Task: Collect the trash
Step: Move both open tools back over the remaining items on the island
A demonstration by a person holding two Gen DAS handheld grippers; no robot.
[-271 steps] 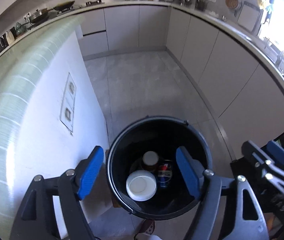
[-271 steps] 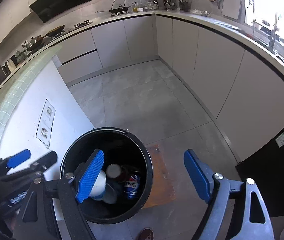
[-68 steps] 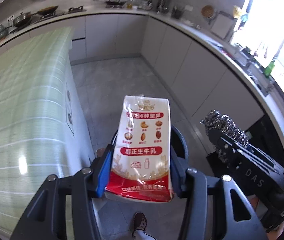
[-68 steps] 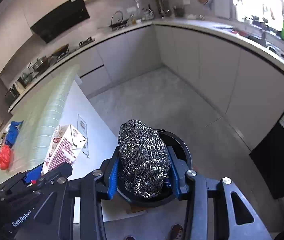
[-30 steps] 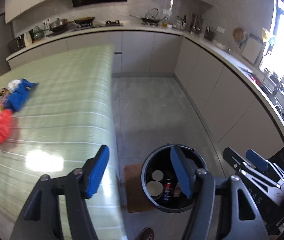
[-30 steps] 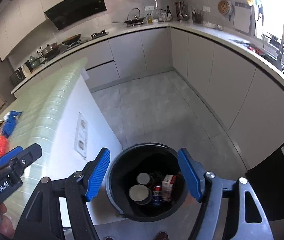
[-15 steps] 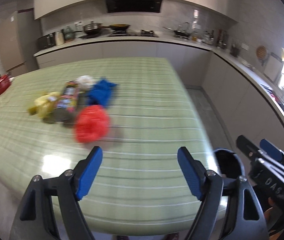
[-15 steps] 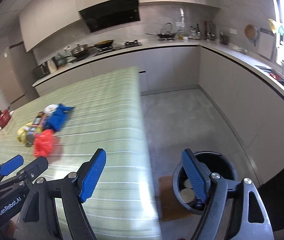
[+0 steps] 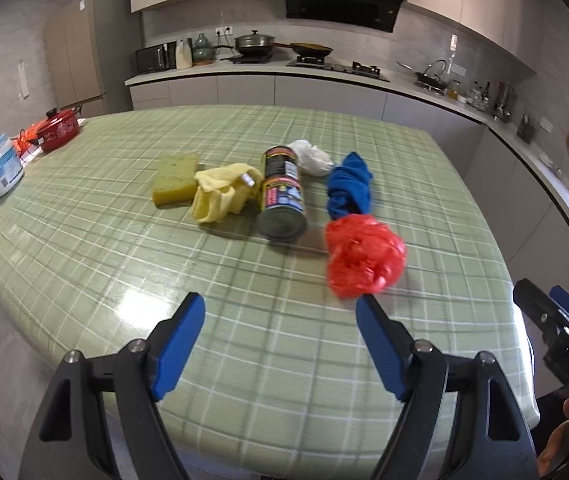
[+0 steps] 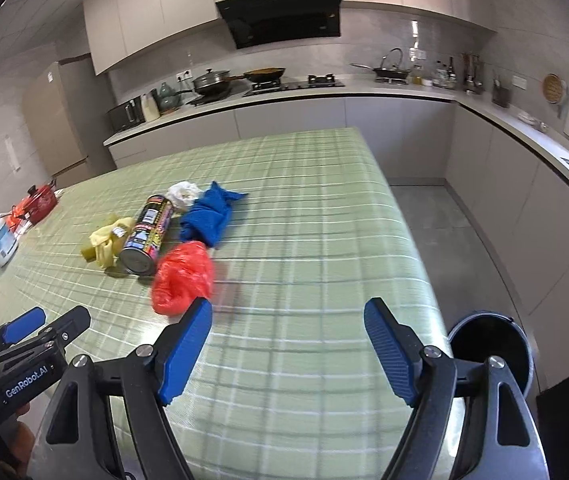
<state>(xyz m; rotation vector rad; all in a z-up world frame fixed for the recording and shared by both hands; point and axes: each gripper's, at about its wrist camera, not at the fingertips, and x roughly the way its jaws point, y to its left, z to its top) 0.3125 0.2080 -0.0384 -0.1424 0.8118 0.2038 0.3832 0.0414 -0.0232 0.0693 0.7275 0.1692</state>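
Trash lies in a cluster on the green checked table (image 9: 284, 360): a crumpled red plastic bag (image 9: 362, 256), a can on its side (image 9: 282, 194), a blue cloth (image 9: 349, 186), a yellow cloth (image 9: 224, 192), a yellow-green sponge (image 9: 175, 178) and a white wad (image 9: 310, 157). My left gripper (image 9: 280, 344) is open and empty, short of the red bag. My right gripper (image 10: 288, 346) is open and empty over the table's near right part; the red bag (image 10: 182, 278) lies just beyond its left finger. The black trash bin (image 10: 488, 350) stands on the floor at lower right.
A red pot (image 9: 58, 129) and a white jar (image 9: 2, 164) stand at the table's far left edge. Kitchen counters with pans (image 10: 220, 80) run along the back and right walls. Grey floor (image 10: 444, 220) lies between table and right cabinets.
Both grippers have swung from over the bin to face the table and moved closer to the trash cluster. Both stay open and empty.
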